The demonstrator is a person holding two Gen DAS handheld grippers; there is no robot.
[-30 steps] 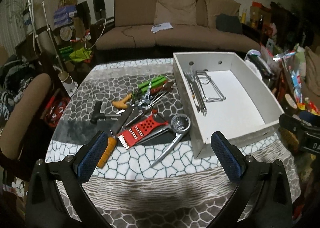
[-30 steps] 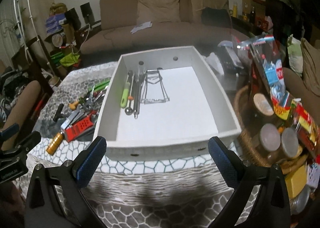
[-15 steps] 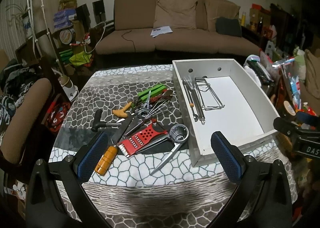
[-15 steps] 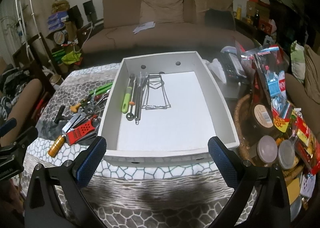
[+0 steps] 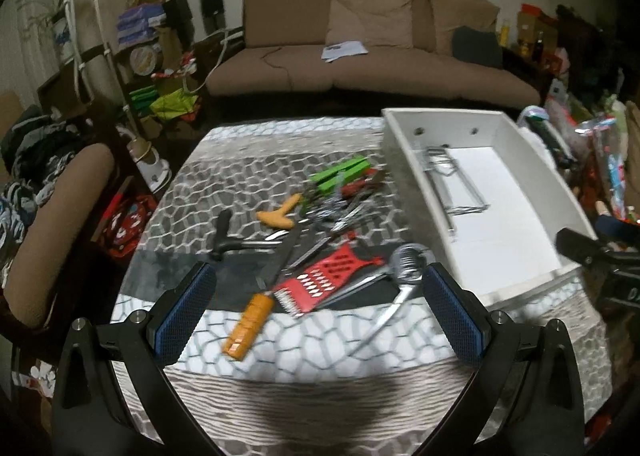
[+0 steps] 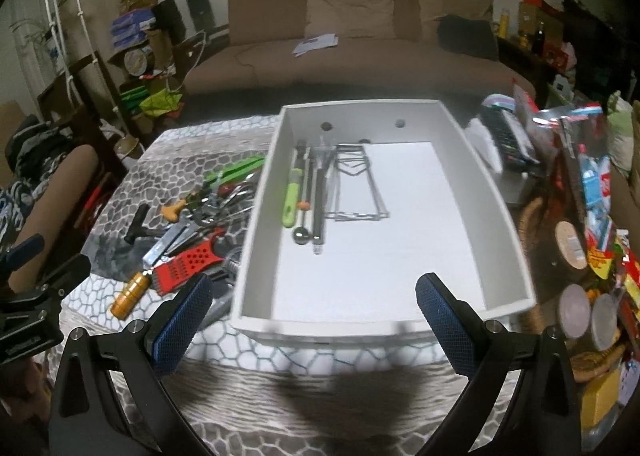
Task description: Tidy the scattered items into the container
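Observation:
A pile of kitchen tools lies on the patterned tablecloth: a red grater [image 5: 328,282], an orange-handled knife [image 5: 250,322], a metal press [image 5: 404,260], a black-handled tool [image 5: 222,234], an orange corkscrew [image 5: 280,213] and green tongs [image 5: 340,173]. To their right stands the white box [image 5: 412,191], seen in the right wrist view as the white box [image 6: 256,240], holding a wire rack [image 6: 356,191], a green-handled tool [image 6: 292,197] and metal utensils. My left gripper [image 5: 320,314] hangs open above the near side of the pile. My right gripper [image 6: 310,318] is open before the box's near wall.
A brown sofa [image 5: 360,51] stands beyond the table. Snack packets and jars [image 6: 580,240] crowd the table's right side next to the box. A padded chair arm [image 5: 52,215] and clutter sit at the left. The striped cloth [image 6: 320,396] stretches along the table's near edge.
Both grippers have moved forward and lower toward the table; the tool pile and the box appear closer. Both stay open, and nothing was picked up.

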